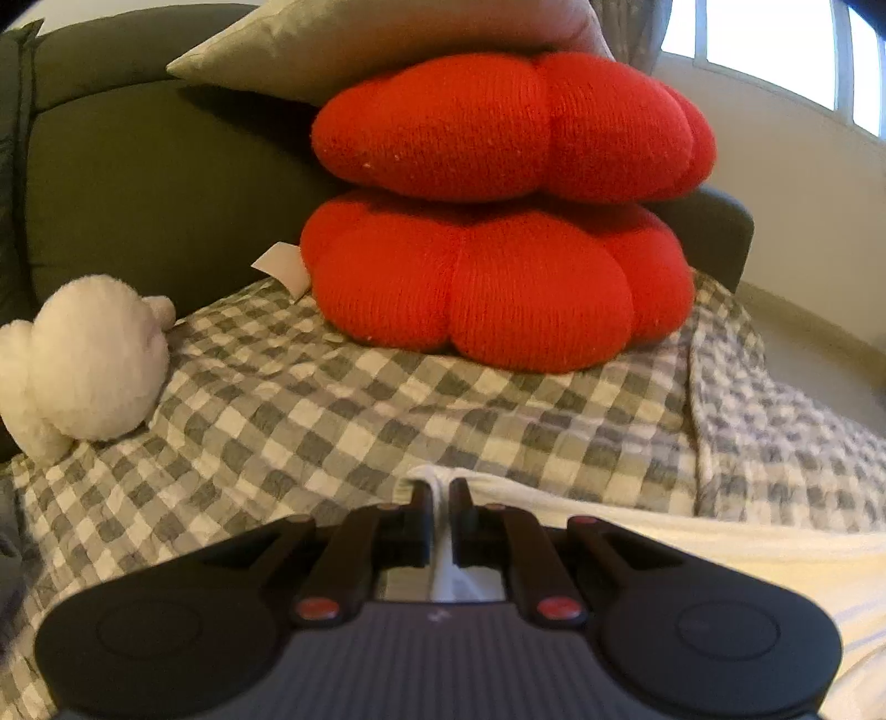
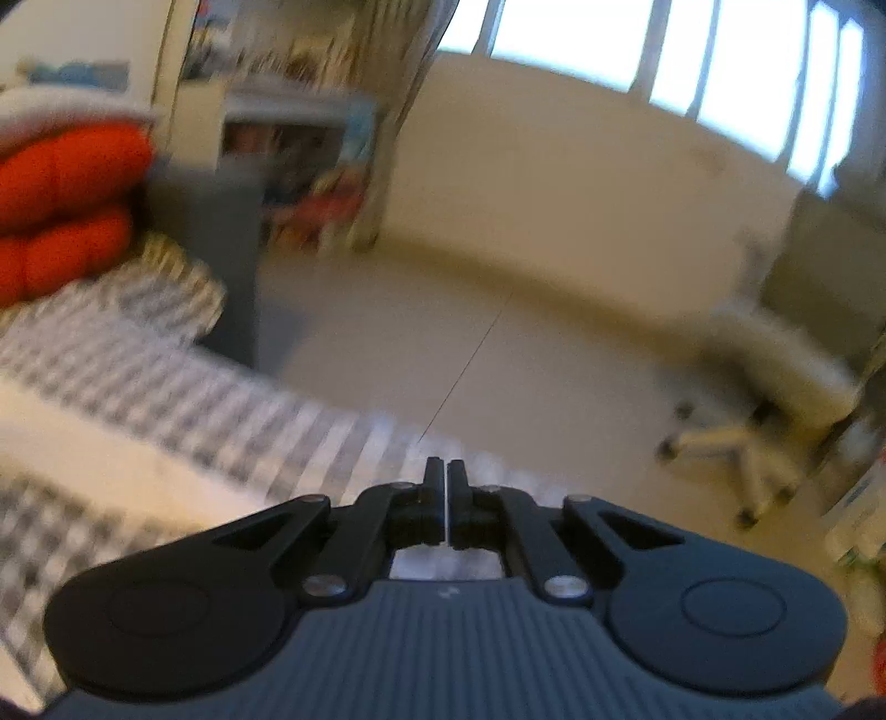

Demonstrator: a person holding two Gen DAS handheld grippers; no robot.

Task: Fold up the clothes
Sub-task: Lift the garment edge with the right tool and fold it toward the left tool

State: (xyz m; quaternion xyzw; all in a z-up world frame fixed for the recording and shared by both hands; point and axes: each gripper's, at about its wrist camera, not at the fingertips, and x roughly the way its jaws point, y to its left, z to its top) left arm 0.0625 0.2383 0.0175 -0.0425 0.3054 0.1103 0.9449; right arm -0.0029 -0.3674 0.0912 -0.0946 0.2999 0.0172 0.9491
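A white garment (image 1: 720, 548) lies on a grey-and-white checked blanket (image 1: 332, 421) that covers a sofa seat. My left gripper (image 1: 441, 487) is shut on a raised fold of this garment at its near edge, and white cloth fills the narrow gap between the fingers. In the blurred right wrist view the garment (image 2: 83, 443) runs as a pale band across the blanket (image 2: 166, 387) at the left. My right gripper (image 2: 446, 468) hangs over the blanket's edge with its jaws almost together. A thin white sliver of cloth shows between its pads.
Two red knitted cushions (image 1: 498, 221) are stacked at the back of the seat under a beige pillow (image 1: 360, 44). A white plush toy (image 1: 83, 360) sits at the left against the dark sofa back (image 1: 138, 183). Beyond the sofa are bare floor (image 2: 498, 360) and a white swivel chair (image 2: 775, 376).
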